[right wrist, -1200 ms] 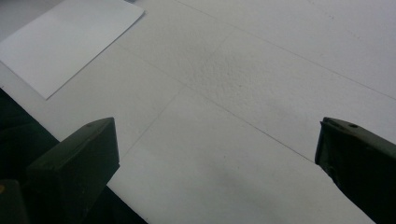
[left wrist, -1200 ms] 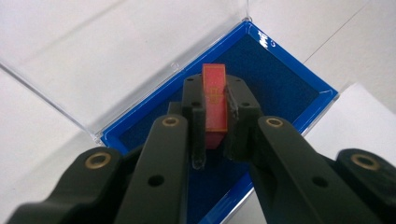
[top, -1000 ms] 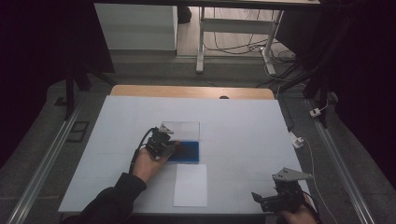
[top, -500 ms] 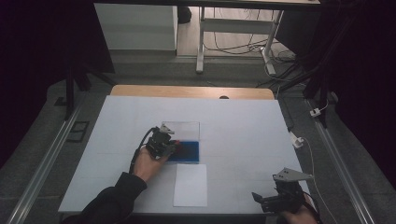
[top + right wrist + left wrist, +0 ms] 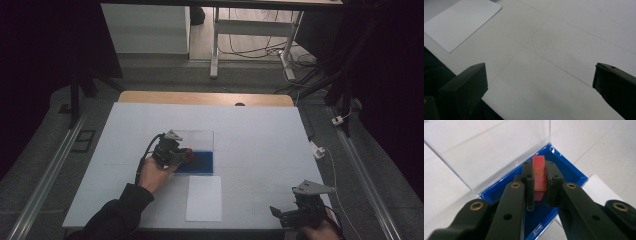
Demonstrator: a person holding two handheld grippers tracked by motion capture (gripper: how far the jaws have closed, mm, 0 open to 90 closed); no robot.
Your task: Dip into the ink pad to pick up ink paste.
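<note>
Your left gripper (image 5: 539, 188) is pinching a small red card (image 5: 538, 176) on edge between its jaws, holding it just over the blue tray (image 5: 571, 173) of an open case whose clear lid (image 5: 486, 152) stands up behind it. From above, that gripper (image 5: 181, 155) sits at the left end of the case (image 5: 202, 162), near the middle of the white table (image 5: 250, 135). Judging from this, the pick is done and the card is at the case, but whether you are setting it in or lifting it out cannot be told from how it hangs; it does not look seated on the tray floor yet, and the lid is not shut. Your right gripper (image 5: 300, 212) rests at the near right edge of the table with its jaws spread wide and nothing between them, well apart from the case. A white sheet of paper (image 5: 204, 198) lies just in front of the case, on your side. Nothing stands between the card and the tray; mind only the raised lid close behind the jaws.
</note>
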